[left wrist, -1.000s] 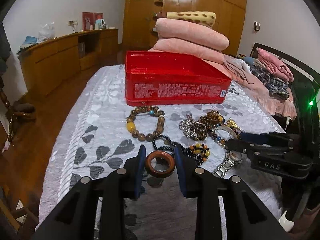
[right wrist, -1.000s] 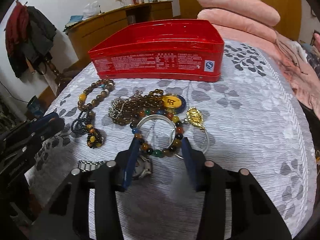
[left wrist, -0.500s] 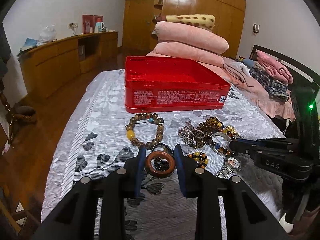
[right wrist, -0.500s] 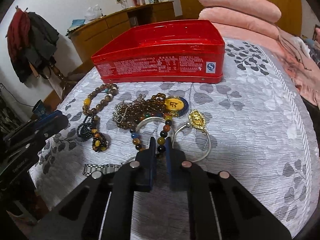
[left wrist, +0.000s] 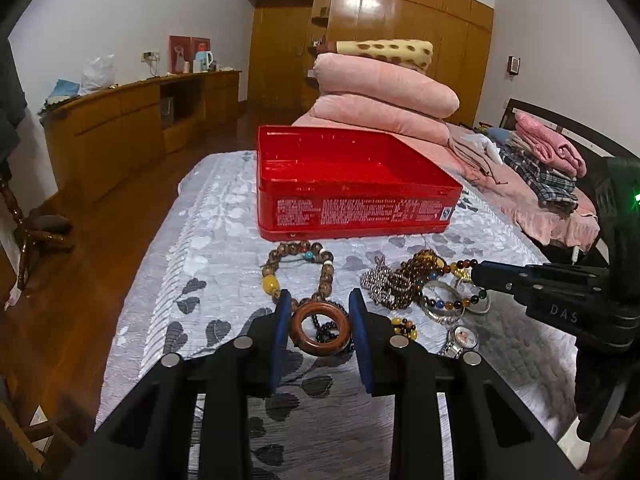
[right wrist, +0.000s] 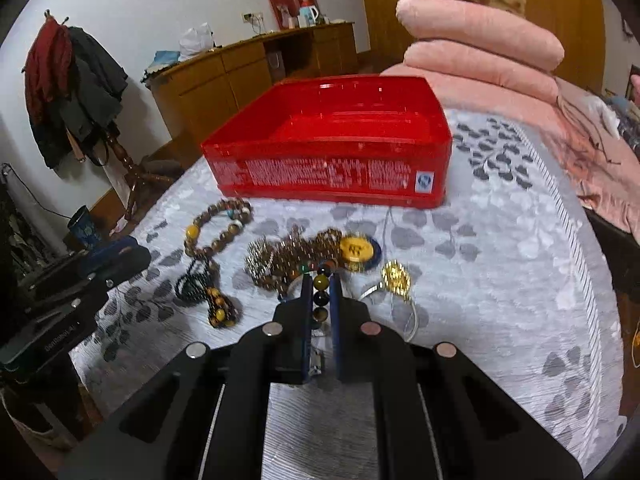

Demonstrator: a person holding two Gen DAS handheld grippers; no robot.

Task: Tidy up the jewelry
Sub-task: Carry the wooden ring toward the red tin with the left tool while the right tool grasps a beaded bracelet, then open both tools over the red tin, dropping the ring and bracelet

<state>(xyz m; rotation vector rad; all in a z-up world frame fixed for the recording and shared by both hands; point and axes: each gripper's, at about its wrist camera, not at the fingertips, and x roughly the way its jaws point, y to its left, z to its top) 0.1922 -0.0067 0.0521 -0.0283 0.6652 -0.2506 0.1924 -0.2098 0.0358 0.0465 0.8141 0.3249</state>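
Whereas one second ago the right gripper [right wrist: 320,298] was spread wide around the multicoloured bead bracelet [left wrist: 454,303], its jaws are now drawn narrow onto that bracelet's beads, and the bracelet is seen raised off the bedspread [right wrist: 500,264] beside the tool. The wooden ring [left wrist: 320,329] was already pinched by the left gripper [left wrist: 320,320] a second ago and is held the same way now, lifted above the black bead string [left wrist: 328,326] lying under it. Both pickups are therefore judged complete; carriage to the container appears to be the step in hand.

The red tin [left wrist: 352,188] stands open straight ahead of both tools, beyond the jewellery, and no item is seen inside it. Between the tin and the left tool a brown bead bracelet [left wrist: 298,270] with one yellow bead is noted; to the right of that tool a tangled heap of chains [left wrist: 400,284] and a wristwatch [left wrist: 460,338] lie untouched. Just right of the right tool's tips a gold pendant [right wrist: 396,278] and a round yellow medallion [right wrist: 356,250] are recorded.

White print covers the tin's near wall but cannot be read; a small blue mark sits at its right end. "DAS" is legible on the right tool's body in the left view. Lettering on the left tool's body in the right view is too blurred to read.
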